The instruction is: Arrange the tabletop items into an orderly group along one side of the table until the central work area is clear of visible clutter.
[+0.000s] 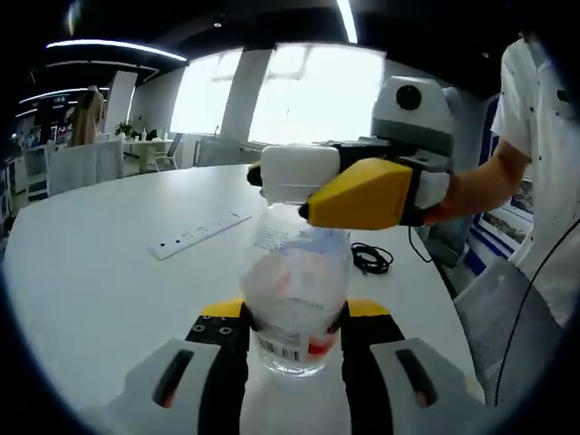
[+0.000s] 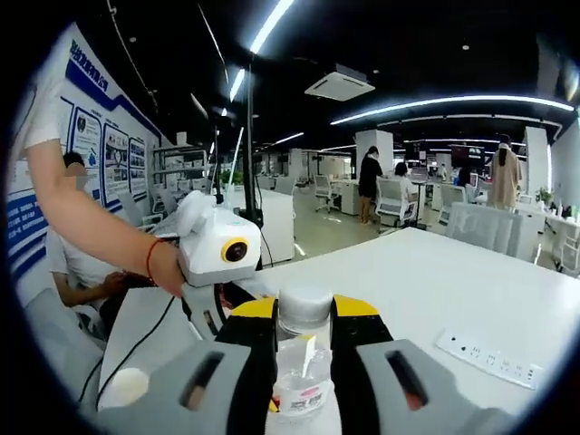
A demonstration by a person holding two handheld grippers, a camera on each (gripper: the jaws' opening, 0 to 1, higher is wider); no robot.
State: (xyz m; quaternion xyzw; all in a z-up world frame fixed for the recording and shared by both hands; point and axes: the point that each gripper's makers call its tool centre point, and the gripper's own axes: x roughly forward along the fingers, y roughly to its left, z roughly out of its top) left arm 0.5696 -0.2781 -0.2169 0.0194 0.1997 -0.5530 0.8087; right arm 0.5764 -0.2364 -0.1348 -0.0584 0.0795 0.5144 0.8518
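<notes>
- The left gripper [image 1: 294, 337] has its yellow-and-black jaws pressed against the lower body of the clear plastic bottle with a barcode label [image 1: 294, 299], which stands upright on the round white table [image 1: 100, 272].
- The right gripper [image 2: 304, 337] pinches the same bottle at its neck, just under the pale screw cap [image 2: 305, 308]; in the left gripper view it comes in from the right, over the bottle's top.
- With both ends held, the step looks like either opening the cap or a handover; which one I cannot say.
- To do it well, keep the lower grip firm but not crushing, since thin plastic likely buckles, and keep the bottle vertical so that it neither slips nor tips.
- If moved, carry it toward the table edge, away from the centre.
- A white power strip [image 1: 199, 234] and a coiled black cable [image 1: 372, 258] lie beyond the bottle, well apart from it and still to be grouped.
</notes>
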